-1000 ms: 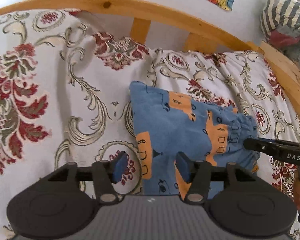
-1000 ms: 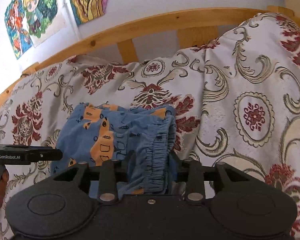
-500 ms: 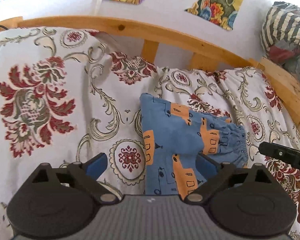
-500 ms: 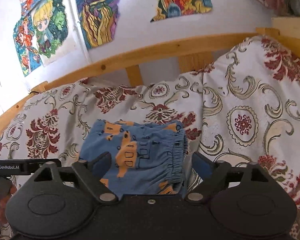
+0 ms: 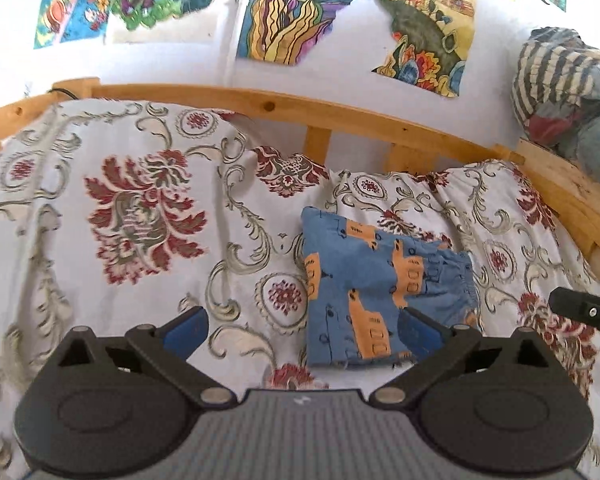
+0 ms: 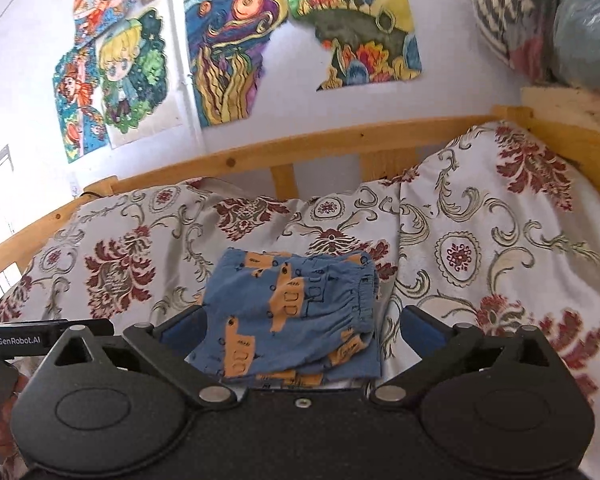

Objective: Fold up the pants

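Blue orange-printed pants (image 6: 292, 312) are seen folded compactly on the floral bedspread (image 5: 140, 220), apparently finished; both the left gripper (image 5: 302, 326) and the right gripper (image 6: 300, 326) are spread wide, empty.

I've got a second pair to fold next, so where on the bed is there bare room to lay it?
Widest bare patch: bedspread left of the pants, out to the rail. A narrower strip lies right of the pants, where the spread bunches up. The far right corner is crowded by the bundle.
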`<state>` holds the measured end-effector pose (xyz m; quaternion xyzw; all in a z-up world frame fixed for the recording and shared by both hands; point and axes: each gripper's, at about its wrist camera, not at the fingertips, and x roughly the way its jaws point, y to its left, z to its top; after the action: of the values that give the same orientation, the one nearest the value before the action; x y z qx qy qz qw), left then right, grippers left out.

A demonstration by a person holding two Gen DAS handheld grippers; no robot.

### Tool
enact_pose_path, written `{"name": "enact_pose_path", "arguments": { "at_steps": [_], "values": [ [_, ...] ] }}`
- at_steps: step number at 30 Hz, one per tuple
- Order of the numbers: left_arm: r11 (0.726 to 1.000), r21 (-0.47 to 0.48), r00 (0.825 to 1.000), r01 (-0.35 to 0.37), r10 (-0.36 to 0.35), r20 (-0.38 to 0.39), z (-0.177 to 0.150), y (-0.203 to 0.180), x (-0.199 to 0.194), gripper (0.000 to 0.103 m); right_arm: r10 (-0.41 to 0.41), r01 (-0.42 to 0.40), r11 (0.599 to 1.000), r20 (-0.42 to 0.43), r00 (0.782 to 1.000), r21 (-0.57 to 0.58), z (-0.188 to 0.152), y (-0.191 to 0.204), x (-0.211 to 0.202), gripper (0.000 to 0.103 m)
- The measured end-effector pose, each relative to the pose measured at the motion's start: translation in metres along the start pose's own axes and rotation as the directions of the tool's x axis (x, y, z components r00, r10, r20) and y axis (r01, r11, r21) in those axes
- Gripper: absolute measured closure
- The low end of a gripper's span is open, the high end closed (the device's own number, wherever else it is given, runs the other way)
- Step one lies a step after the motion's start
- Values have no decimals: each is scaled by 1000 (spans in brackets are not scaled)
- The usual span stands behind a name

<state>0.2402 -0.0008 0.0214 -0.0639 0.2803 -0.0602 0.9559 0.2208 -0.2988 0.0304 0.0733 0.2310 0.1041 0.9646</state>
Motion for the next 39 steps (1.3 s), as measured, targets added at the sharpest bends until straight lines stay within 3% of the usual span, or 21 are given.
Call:
{"name": "enact_pose_path", "arguments": {
  "at_steps": [9, 16, 25, 39],
  "values": [
    [998, 53, 999, -29, 28, 18, -47, -3, -55, 0, -18, 18, 1000, 5, 1000, 11, -45, 12, -59, 1],
    [996, 81, 999, -44, 44, 7, -79, -1, -74, 0, -54, 54, 998, -5, 999, -16, -78, 20, -86, 1],
    [994, 106, 999, -39, 39, 4, -97, 1, -80, 0, -71, 70, 997, -23, 997, -28, -100, 24, -94, 1],
    [994, 96, 999, -48, 49, -6, -103, 4, -81, 0, -67, 67, 998, -32, 997, -13, -101, 24, -91, 1]
  ]
}}
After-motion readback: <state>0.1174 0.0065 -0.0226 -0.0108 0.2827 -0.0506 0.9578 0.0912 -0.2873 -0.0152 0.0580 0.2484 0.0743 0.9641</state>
